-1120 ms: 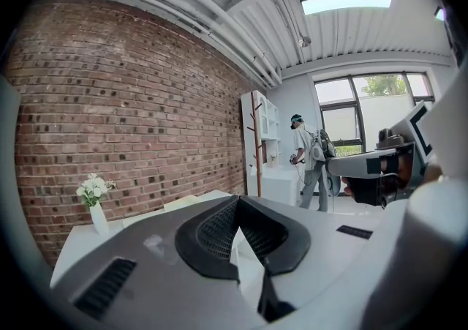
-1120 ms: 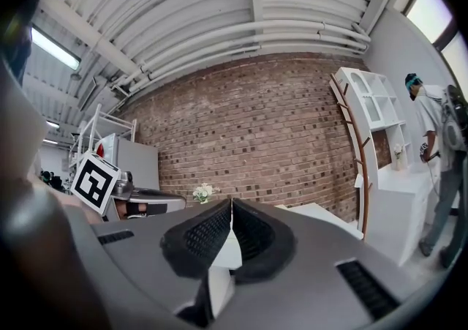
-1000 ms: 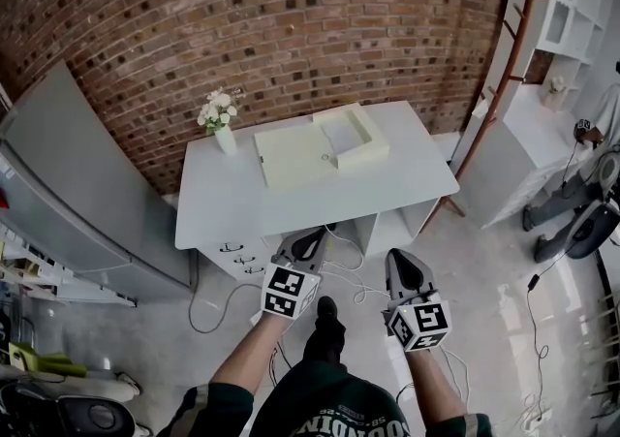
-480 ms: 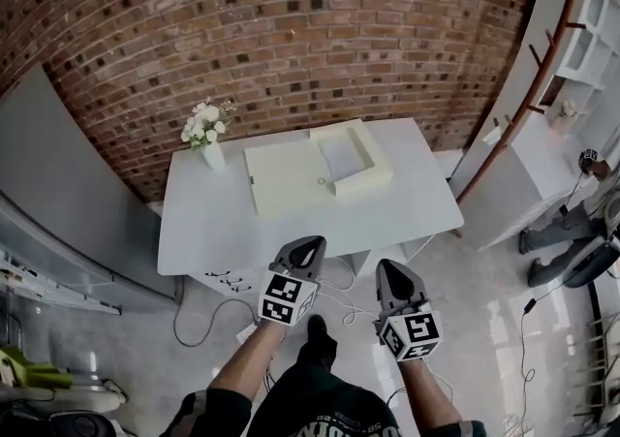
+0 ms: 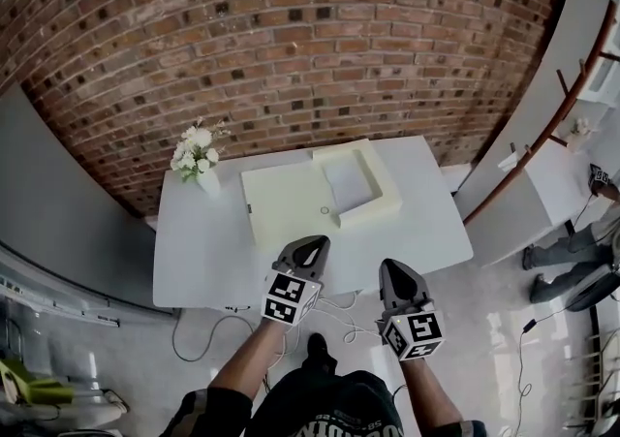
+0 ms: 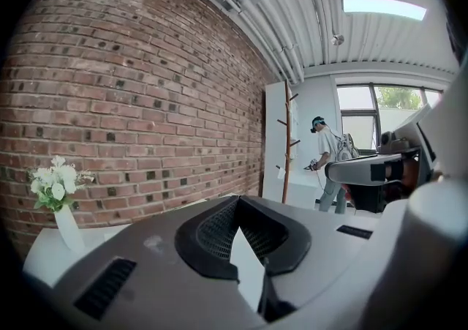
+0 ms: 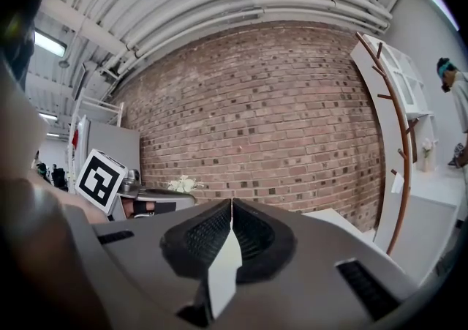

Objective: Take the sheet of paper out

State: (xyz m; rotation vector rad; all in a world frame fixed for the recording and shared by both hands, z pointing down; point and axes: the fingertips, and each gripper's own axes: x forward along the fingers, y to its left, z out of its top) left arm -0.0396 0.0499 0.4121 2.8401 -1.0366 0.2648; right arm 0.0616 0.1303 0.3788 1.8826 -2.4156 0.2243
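Brick wall (image 5: pixel 291 38) backs a white table (image 5: pixel 194 251); an open cream box (image 5: pixel 286 204) lies at twelve o'clock from the left gripper (image 5: pixel 312 243). It and the right gripper (image 5: pixel 395 266) are clenched, empty.

A white rectangular table (image 5: pixel 199 251) stands against a red brick wall (image 5: pixel 291 47). A white vase of white flowers (image 5: pixel 197 162) sits at the table's back left corner. A slim brown wooden coat stand (image 6: pixel 287 147) rises to the table's right. Loose white cables (image 5: pixel 341 315) lie beneath its front edge.
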